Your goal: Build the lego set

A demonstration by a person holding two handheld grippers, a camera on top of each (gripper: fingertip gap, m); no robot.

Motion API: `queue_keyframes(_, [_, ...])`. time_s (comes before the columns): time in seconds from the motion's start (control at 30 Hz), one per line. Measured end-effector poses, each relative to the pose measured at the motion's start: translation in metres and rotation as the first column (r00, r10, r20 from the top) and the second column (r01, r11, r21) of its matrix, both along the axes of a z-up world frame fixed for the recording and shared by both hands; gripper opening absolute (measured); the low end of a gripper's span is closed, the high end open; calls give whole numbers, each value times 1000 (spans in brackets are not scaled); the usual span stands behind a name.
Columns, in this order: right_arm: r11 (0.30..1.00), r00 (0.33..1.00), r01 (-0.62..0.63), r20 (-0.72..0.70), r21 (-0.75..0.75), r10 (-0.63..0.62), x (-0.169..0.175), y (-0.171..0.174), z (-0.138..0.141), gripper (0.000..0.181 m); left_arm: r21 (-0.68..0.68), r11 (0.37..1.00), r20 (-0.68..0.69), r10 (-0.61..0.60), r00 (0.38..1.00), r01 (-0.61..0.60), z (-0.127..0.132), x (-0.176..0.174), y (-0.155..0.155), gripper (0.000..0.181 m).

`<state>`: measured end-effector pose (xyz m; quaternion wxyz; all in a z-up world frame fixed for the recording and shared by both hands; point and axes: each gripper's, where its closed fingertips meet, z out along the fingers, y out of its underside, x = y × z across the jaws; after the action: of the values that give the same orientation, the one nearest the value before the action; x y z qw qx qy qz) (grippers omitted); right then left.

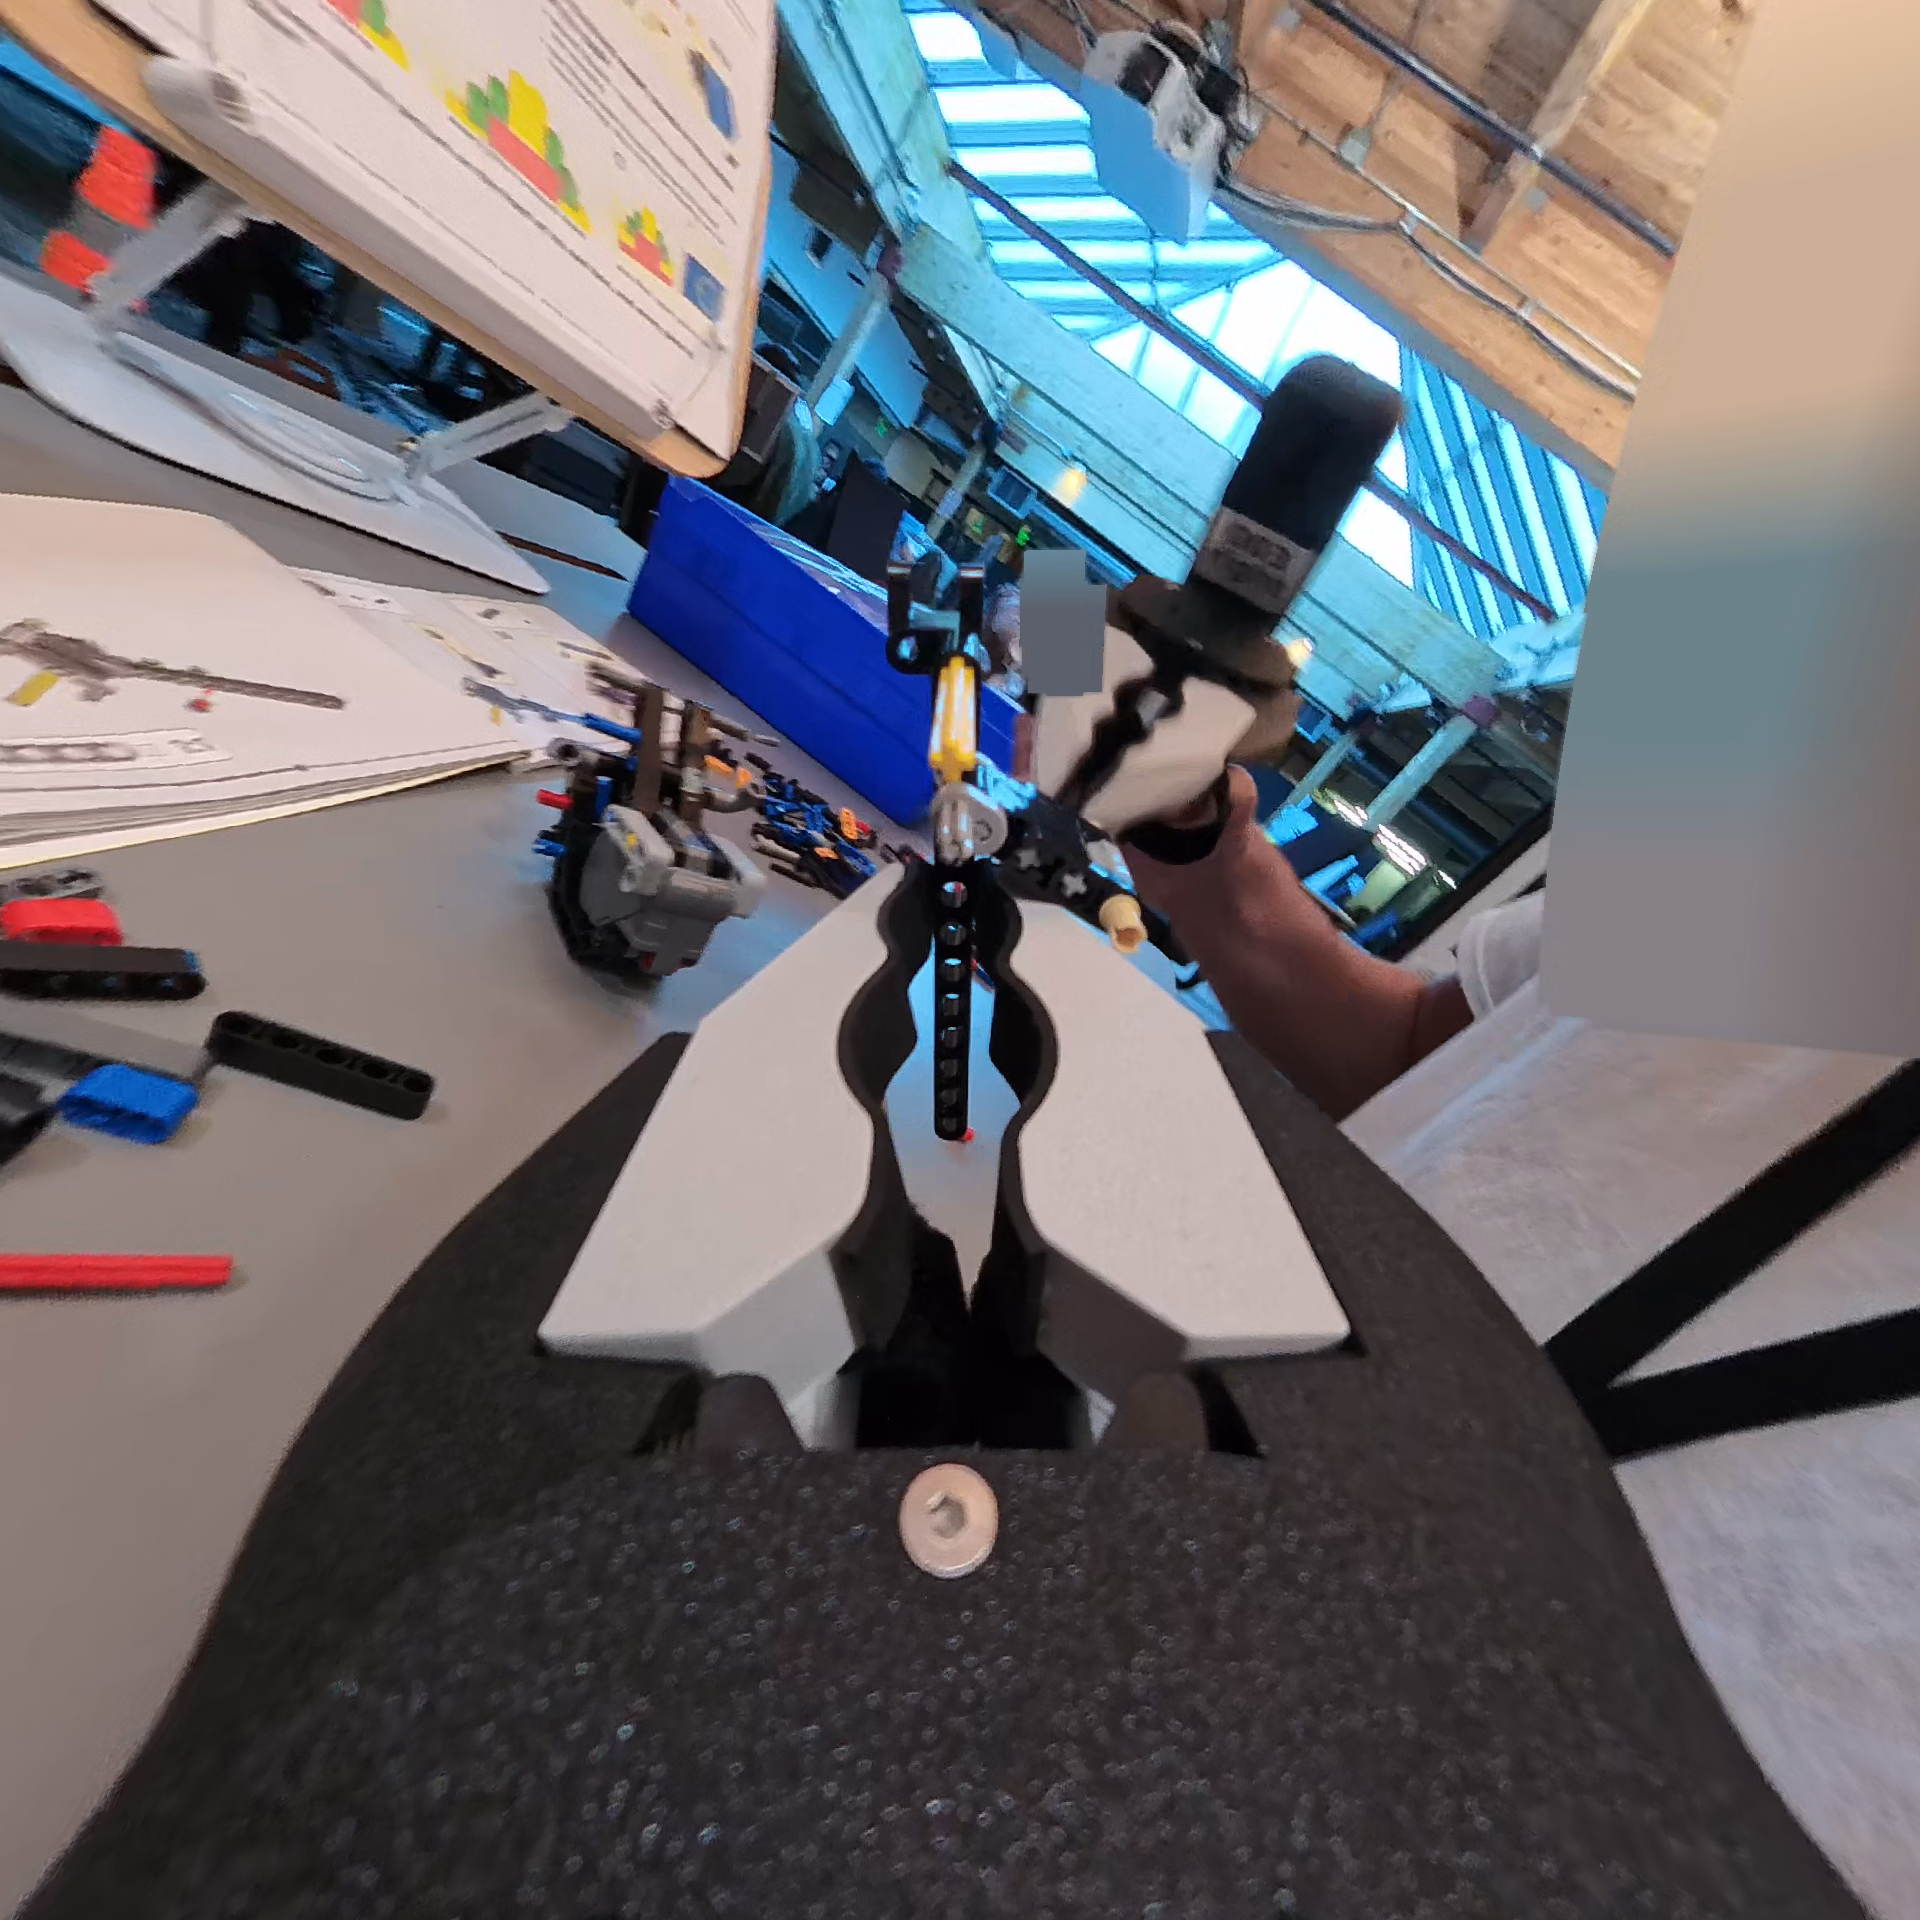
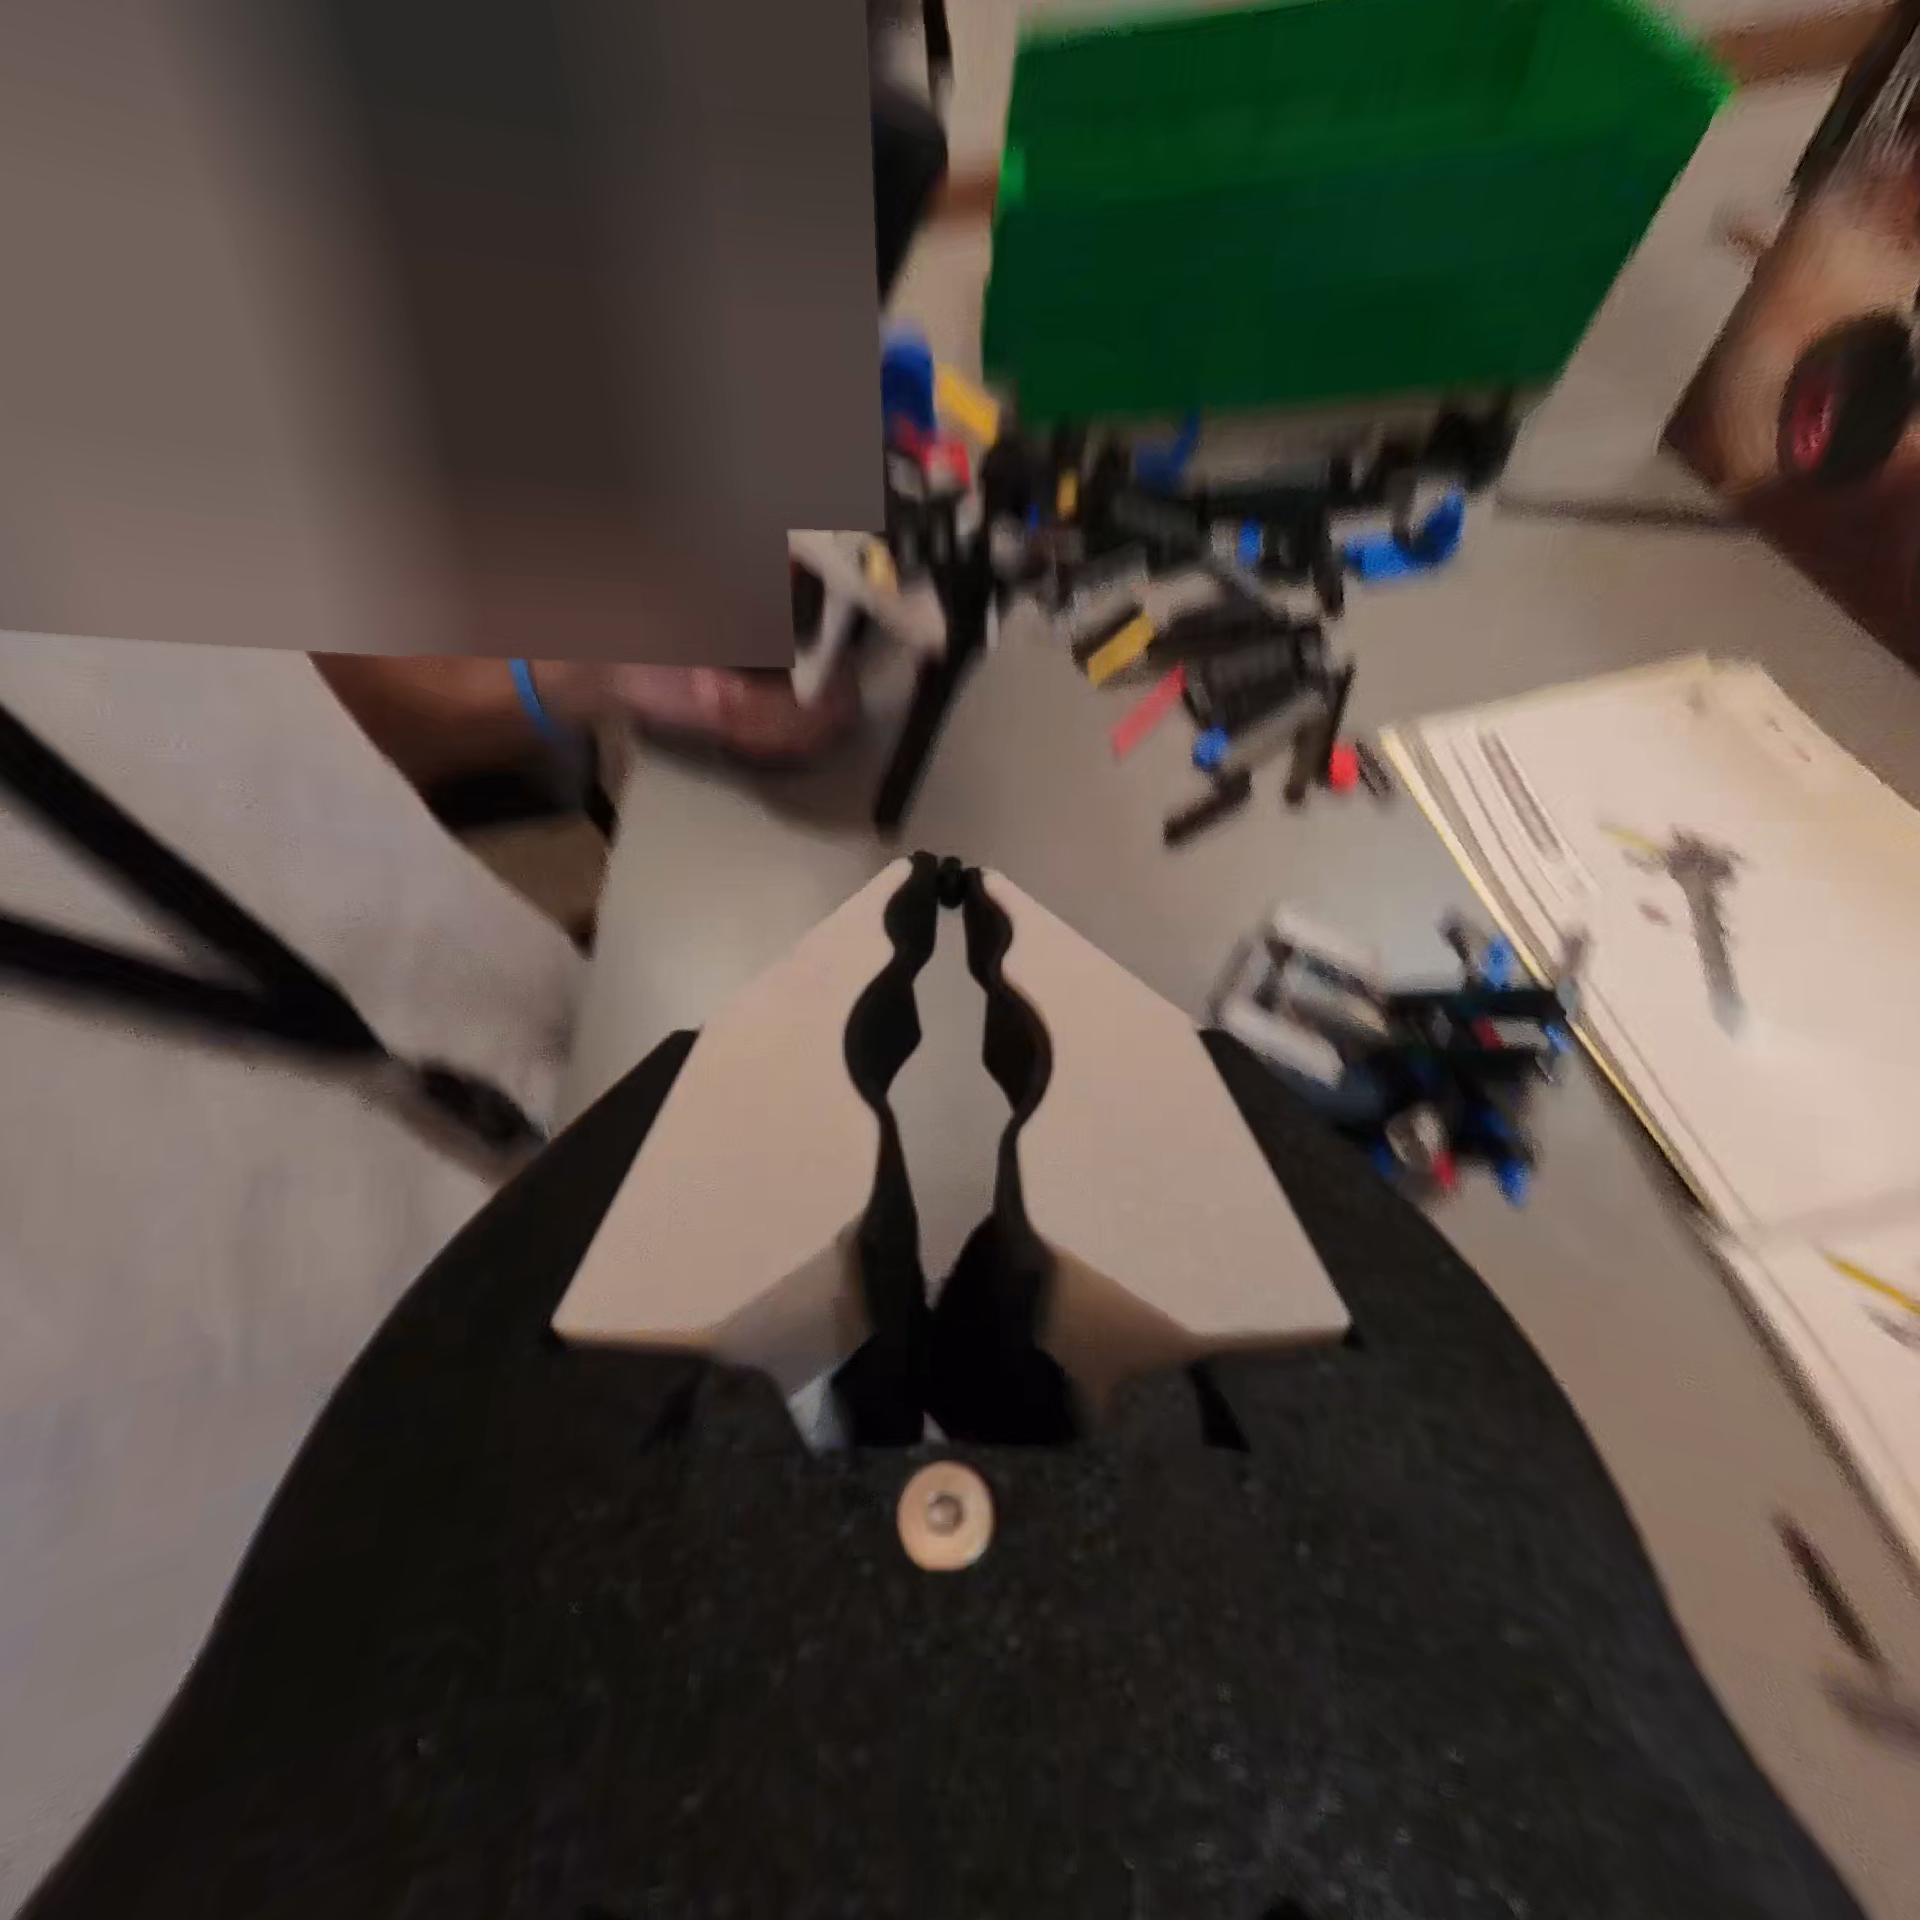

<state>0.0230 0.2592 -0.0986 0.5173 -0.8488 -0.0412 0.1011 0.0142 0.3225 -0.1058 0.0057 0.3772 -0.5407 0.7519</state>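
Note:
My left gripper (image 1: 951, 883) is shut on a long black holed beam (image 1: 951, 1023) and holds it above the table. The beam carries a grey piece (image 1: 966, 826) and a yellow piece (image 1: 956, 717) beyond the fingertips. My right gripper (image 1: 1132, 727), held by a hand, meets this assembly from the right at a black part with white stars (image 1: 1049, 857). In the blurred right wrist view, my right gripper (image 2: 943, 873) is shut on a small black part (image 2: 945, 864) at its tips. The black beam (image 2: 925, 707) shows beyond them.
A partly built grey and black model (image 1: 655, 873) (image 2: 1403, 1049) stands on the grey table by an open instruction booklet (image 1: 208, 707) (image 2: 1683, 935). Loose beams (image 1: 322, 1065), a red axle (image 1: 114, 1270), a parts pile (image 2: 1195, 592), a blue bin (image 1: 810, 644) and a green bin (image 2: 1299, 208) lie around. Some 8 cm of space lies between my two pairs of fingers. From my left tips it is roughly 15 cm to the red axle (image 1: 114, 1270); from my right, 20 cm. My right wrist view (image 2: 1135, 718) looks at it from another angle.

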Motion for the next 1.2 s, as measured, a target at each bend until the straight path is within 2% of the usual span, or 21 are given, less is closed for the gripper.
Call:
queue_keyframes(0.1, [989,972,-5,-232,145,39,-12,32,3,4,-24,1000,13,-21,1000,21,3,-2,-1,5])
queue_keyframes(0.23, [975,933,28,-356,220,53,-10,55,-7,4,-58,998,15,-34,999,35,6,-3,1,5])
queue_keyframes(0.33, [969,921,42,-385,242,56,-10,60,-7,4,-50,998,11,-44,999,44,5,-3,0,5])
queue_keyframes(0.67, [968,943,30,-330,249,55,-13,64,-4,4,-41,997,13,-72,997,73,4,-4,-7,5])
queue_keyframes(0.83, [967,969,-5,-236,255,67,-15,64,-3,4,-82,992,-2,-98,995,98,7,-5,-7,5])
queue_keyframes(1.0, [961,996,-62,-47,270,78,-20,59,1,4,-200,962,-61,-204,977,188,11,-11,-12,5])
queue_keyframes(1.2, [954,991,-133,50,269,124,-26,51,-2,4,-266,914,-130,-349,928,307,10,-19,-21,5])
